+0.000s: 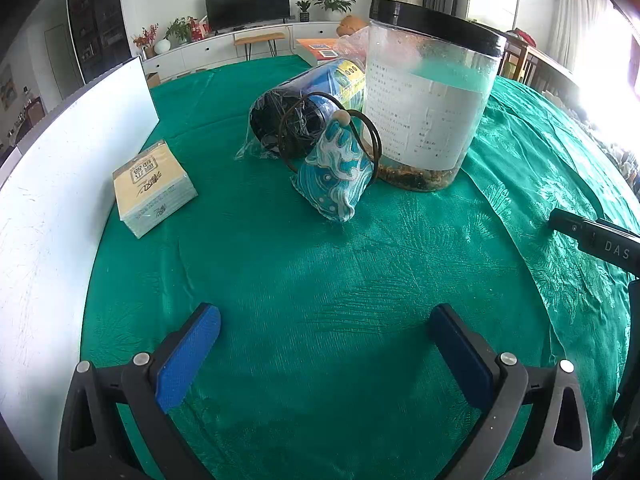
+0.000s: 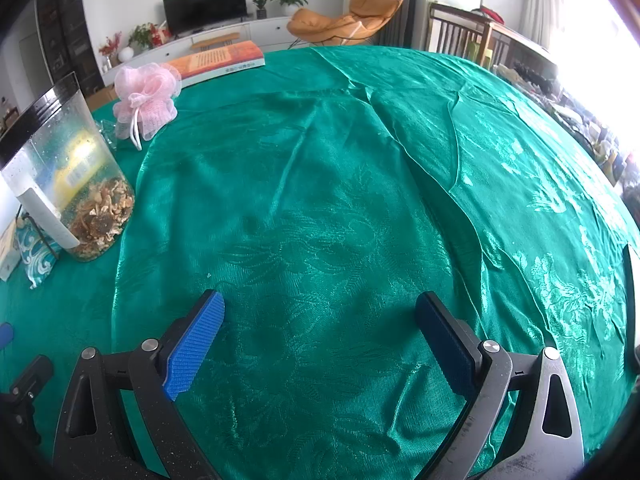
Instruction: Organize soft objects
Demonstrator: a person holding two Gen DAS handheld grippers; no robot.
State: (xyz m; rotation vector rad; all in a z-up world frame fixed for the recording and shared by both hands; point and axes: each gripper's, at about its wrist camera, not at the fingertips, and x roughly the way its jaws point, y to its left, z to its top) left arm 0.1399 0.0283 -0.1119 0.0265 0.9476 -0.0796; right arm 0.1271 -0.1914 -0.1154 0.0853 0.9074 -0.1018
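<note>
A blue-and-white patterned fabric pouch (image 1: 336, 172) with a dark cord and a bead lies on the green tablecloth (image 1: 320, 272), against a clear jar. It also shows at the left edge of the right wrist view (image 2: 38, 258). A yellow tissue pack (image 1: 154, 188) lies to its left. A pink mesh bath puff (image 2: 146, 96) lies far left in the right wrist view. My left gripper (image 1: 324, 344) is open and empty, well short of the pouch. My right gripper (image 2: 320, 332) is open and empty over bare cloth.
A clear jar with a black lid (image 1: 428, 96) holds dried bits; it also shows in the right wrist view (image 2: 68, 176). A plastic-wrapped dark cylinder (image 1: 300, 112) lies behind the pouch. A white board (image 1: 60, 184) runs along the left. A book (image 2: 220, 60) lies at the far edge.
</note>
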